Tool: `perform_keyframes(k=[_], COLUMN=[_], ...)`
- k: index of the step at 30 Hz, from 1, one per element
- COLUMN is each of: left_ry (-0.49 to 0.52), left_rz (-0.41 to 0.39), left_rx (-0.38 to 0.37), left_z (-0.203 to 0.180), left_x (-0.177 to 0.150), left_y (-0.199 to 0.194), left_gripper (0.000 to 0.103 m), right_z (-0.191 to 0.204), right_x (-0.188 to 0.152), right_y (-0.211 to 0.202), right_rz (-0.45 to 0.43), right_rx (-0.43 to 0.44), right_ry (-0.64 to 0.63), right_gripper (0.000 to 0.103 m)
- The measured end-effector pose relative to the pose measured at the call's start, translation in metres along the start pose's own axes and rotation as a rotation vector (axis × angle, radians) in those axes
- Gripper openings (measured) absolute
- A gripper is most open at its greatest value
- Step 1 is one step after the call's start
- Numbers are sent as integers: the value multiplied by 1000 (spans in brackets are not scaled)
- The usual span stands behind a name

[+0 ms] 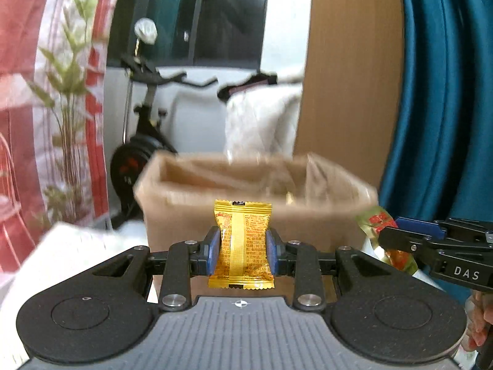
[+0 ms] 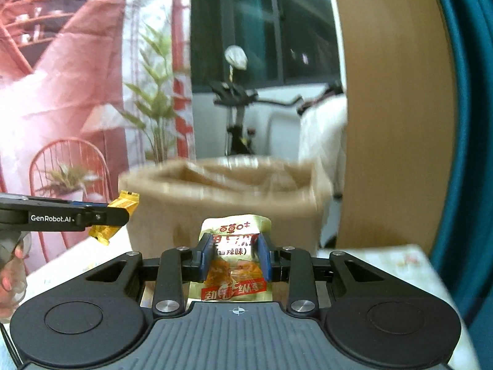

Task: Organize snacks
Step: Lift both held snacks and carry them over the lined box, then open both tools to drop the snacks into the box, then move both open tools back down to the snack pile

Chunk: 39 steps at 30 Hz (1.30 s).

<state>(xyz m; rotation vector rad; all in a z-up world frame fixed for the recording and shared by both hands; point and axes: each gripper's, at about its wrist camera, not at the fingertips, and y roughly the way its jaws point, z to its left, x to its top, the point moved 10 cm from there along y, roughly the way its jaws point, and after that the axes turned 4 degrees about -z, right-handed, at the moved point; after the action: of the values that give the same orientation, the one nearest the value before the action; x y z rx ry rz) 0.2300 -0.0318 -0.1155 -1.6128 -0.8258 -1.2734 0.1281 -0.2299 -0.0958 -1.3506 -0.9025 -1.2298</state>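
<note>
My left gripper [image 1: 242,248] is shut on a yellow snack packet [image 1: 242,222], held upright just in front of an open brown paper bag [image 1: 191,212]. My right gripper [image 2: 235,257] is shut on a pale green and red snack packet [image 2: 235,269], also held in front of the paper bag [image 2: 172,203]. In the left wrist view the right gripper [image 1: 382,237] comes in from the right with its packet [image 1: 377,219]. In the right wrist view the left gripper [image 2: 123,214] comes in from the left with the yellow packet [image 2: 124,205].
The bag stands on a white table [image 1: 71,240], which also shows in the right wrist view [image 2: 385,262]. A wooden panel [image 1: 351,77] and a teal curtain [image 1: 443,92] stand to the right. An exercise bike [image 1: 144,141] and a red printed backdrop [image 2: 61,77] are behind.
</note>
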Motion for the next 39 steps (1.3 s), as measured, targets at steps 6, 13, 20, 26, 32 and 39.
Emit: perform_keyframes(k=[6, 13, 20, 26, 32, 39], left_ry=[1, -12, -32, -42, -40, -23], left_rz=[-35, 31, 96, 92, 96, 126], left_rx=[50, 78, 88, 72, 71, 71], left_z=[11, 25, 34, 40, 48, 67], left_x=[52, 62, 43, 42, 40, 16], left_y=[53, 115, 119, 96, 60, 9], left_gripper=[33, 33, 50, 67, 68, 68], right_z=[-15, -32, -39, -32, -16, -5], right_x=[67, 85, 54, 46, 39, 19], right_y=[61, 142, 165, 141, 103, 64], right_rz=[-58, 16, 109, 109, 90, 84], right_rx=[9, -36, -66, -57, -15, 18], right_ry=[-70, -111, -54, -42, -20, 44], right_gripper=[29, 16, 25, 36, 44, 45])
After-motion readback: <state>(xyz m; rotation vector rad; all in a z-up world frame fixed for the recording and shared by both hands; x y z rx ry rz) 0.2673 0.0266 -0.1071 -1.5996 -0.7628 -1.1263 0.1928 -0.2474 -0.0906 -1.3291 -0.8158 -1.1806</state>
